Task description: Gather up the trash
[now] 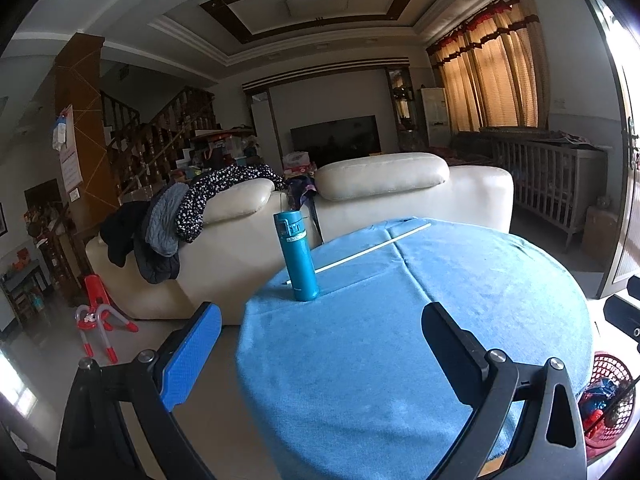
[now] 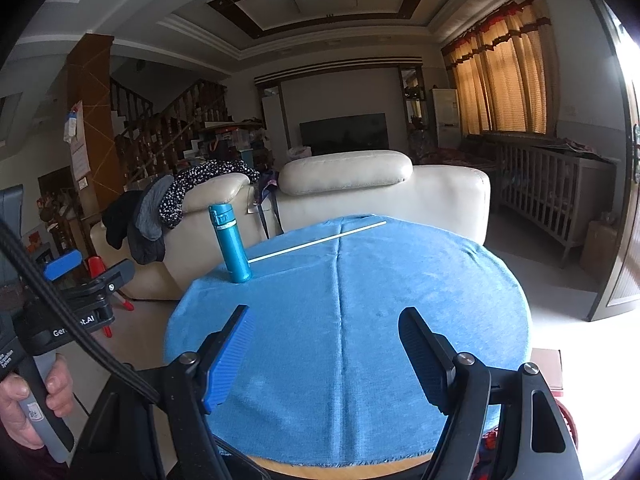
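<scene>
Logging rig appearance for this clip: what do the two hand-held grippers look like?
Both match: the left hand-held gripper and right hand-held gripper have black angular frames with silver pivot bolts, one blue ribbed pad and one black. A black braided cable and white lettering show on the left unit.

Round table (image 2: 280, 465) under blue cloth (image 2: 360, 320); teal bottle (image 2: 232, 248) upright near far-left edge, thin white stick (image 2: 318, 242), maybe a straw, beside it.

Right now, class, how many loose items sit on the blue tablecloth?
2: a teal flask standing upright near the far left edge, and a thin white stick lying flat just right of it, reaching toward the far edge.
</scene>
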A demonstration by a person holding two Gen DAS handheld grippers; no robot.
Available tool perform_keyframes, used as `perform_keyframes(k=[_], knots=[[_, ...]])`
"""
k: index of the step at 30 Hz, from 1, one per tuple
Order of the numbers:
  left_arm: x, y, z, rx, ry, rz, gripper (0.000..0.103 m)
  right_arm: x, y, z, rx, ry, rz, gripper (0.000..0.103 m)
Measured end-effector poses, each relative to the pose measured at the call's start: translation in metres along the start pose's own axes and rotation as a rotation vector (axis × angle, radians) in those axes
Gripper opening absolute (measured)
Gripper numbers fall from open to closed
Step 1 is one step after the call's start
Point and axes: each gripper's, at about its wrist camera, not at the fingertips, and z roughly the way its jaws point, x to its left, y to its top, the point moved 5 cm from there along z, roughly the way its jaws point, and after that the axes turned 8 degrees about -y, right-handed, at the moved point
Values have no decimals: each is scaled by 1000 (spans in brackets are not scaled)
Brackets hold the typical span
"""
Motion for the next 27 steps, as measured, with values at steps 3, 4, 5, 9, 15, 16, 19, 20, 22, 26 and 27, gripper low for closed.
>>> perform_keyframes(k=[3,4,5,9,15,16,19,20,22,26,27], knots=[[1,0,-1,-5,3,-2,100,-3,2,-2,-9,-7,9,78],[1,0,-1,-5,2,-1,100,-5,2,-3,-9,-9,12,78],[1,0,-1,-6,3,-1,100,-6,3,-3,-9,-10,14,78],[1,0,-2,-8,6,-1,100,-7,3,-4,-10,-11,22,78],[1,-1,-3,-4,5,2,100,-8,3,-4,-7,-11,20,78],[1,-1,-3,-4,5,3,100,-8,3,-4,-7,-11,21,78],[1,-2,-3,-1,2,1,100,-9,2,-5,-7,-12,22,78],[1,-2,-3,0,2,1,100,-10,3,-5,-7,-13,23,78],[1,-3,-3,2,2,4,100,-10,1,-5,-6,-14,25,78],[2,-3,-2,8,1,5,100,-9,0,-3,-2,-22,23,78],[2,-4,-1,9,1,5,100,-9,-1,-3,2,-23,23,78]])
